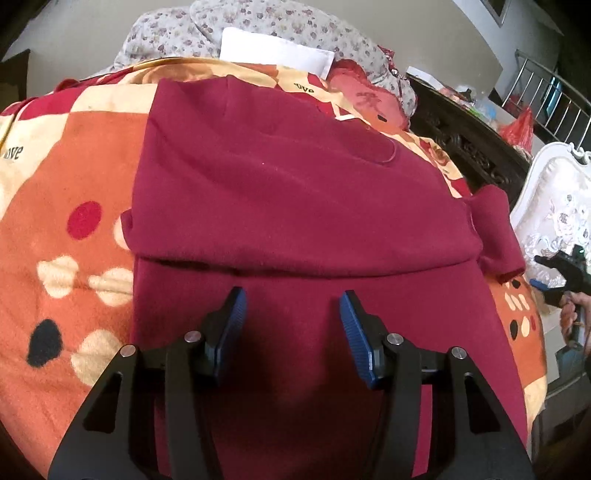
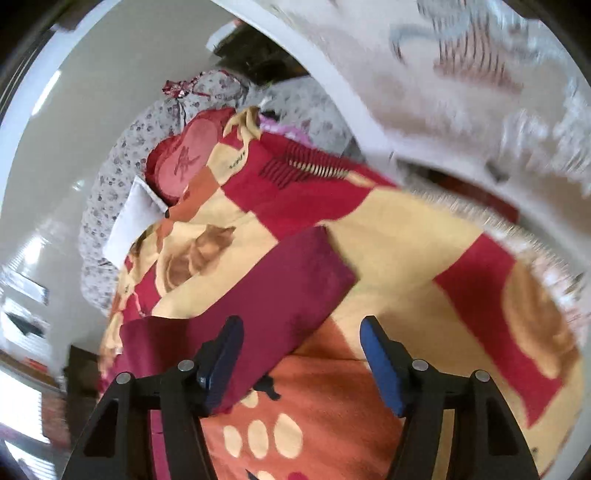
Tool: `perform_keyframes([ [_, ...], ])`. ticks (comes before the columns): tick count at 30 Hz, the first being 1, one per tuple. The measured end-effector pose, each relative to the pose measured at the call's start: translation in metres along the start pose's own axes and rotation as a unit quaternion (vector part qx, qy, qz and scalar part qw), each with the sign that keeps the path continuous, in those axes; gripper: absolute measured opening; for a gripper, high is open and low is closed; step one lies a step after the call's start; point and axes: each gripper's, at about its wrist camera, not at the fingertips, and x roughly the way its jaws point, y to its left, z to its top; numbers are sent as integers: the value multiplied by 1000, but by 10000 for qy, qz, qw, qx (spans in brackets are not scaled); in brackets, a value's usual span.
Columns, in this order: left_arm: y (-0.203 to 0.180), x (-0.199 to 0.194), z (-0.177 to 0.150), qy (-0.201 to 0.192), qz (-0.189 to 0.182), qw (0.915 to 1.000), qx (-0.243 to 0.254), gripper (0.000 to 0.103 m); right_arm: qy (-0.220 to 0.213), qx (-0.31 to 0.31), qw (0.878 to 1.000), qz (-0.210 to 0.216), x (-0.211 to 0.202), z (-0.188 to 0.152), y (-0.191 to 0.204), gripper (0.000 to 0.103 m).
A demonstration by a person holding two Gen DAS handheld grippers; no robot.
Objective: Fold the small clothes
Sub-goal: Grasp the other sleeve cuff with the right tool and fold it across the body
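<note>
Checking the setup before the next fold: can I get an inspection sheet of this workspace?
Surface: bed under a patterned blanket, orange, red and cream.
Job's things: maroon garment spread flat, one layer folded over; a sleeve sticks out to the side.
Clutter: white pillow, floral bedding, red cushion.
Grippers: left gripper open above the garment, empty; right gripper open, empty, near the sleeve.
Cables: nothing seen.
Surroundings: white headboard, dark cabinet, metal rail.

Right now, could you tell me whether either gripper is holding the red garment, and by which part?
Nothing is held. The left gripper stands open above the red garment, and the right gripper is open too, with only the blanket between its fingers.
</note>
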Motion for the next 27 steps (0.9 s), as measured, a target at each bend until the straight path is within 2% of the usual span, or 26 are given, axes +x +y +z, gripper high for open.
perform_keyframes([
  [2, 0, 1, -2, 0, -14, 10000, -11, 52, 61, 119, 9998, 137, 11, -1, -2, 63],
  [6, 1, 0, -2, 4, 14, 10000, 12, 53, -43, 157, 9998, 64, 28, 3, 2, 63],
  [9, 1, -1, -1, 1, 2, 10000, 4, 52, -137, 326, 9994, -41, 35, 6, -1, 56],
  [11, 1, -2, -1, -6, -26, 10000, -18, 53, -279, 248, 9993, -44, 29, 4, 4, 25],
  [12, 1, -2, 0, -7, -42, 10000, -32, 53, -329, 138, 9993, -82, 25, 3, 9, 5],
  [15, 1, -4, 0, -14, -89, 9999, -69, 53, -696, -447, 9965, 114, 2, -4, 44, 5],
  [18, 2, -4, 0, -19, -126, 9999, -94, 53, -972, -1125, 9871, 587, -23, -23, 99, 5],
  [20, 2, -5, 0, -26, -155, 9998, -110, 53, -1002, -1613, 9756, 1103, -34, -44, 145, 5],
  [23, 5, -7, 0, -41, -276, 9994, -197, 53, -774, -2212, 9515, 1995, -32, -89, 217, 5],
  [26, 10, -11, -1, -64, -440, 9984, -336, 53, -385, -2633, 9297, 2549, -10, -135, 273, 5],
  [27, 12, -11, -1, -76, -469, 9982, -367, 53, -291, -2746, 9253, 2601, -1, -147, 287, 5],
])
